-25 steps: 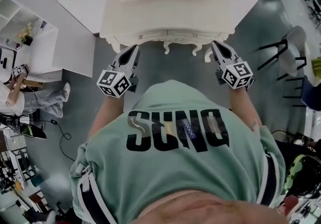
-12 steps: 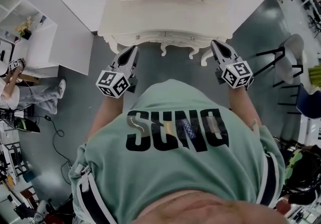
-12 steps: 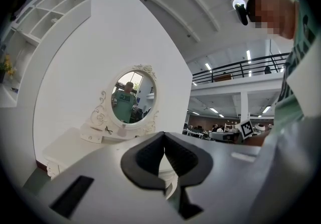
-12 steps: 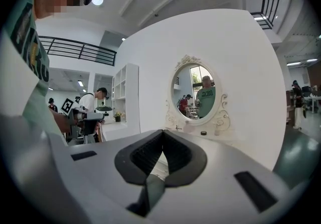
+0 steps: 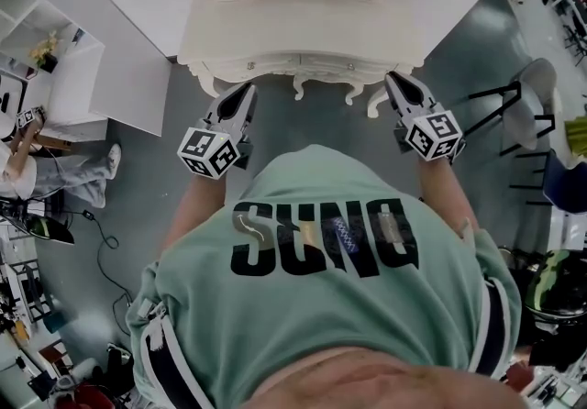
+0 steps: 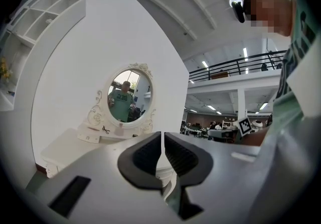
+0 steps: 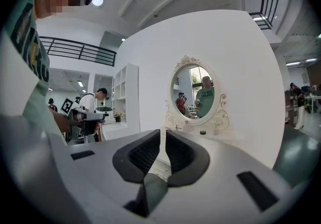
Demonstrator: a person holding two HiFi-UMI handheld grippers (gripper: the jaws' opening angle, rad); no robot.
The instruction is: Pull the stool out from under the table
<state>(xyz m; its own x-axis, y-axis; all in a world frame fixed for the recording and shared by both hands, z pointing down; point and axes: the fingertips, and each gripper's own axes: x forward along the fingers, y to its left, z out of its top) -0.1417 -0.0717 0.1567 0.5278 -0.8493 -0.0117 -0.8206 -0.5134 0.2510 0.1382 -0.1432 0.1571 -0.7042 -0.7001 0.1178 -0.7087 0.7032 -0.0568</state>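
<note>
Before the white table (image 5: 303, 27), a person (image 5: 321, 251) holds both grippers level toward its front edge.
The left gripper (image 5: 246, 89) has its jaws pressed together with nothing between them. The right gripper (image 5: 393, 80) has just been opening, and its jaws stand a narrow slit apart, also with nothing between them. Each points at a front corner of the table, close to the carved apron. An oval mirror (image 6: 129, 98) stands at the table's back. The stool shows in no view, since the tabletop hides the space beneath. Grey floor (image 5: 321, 123) shows between person and table.
</note>
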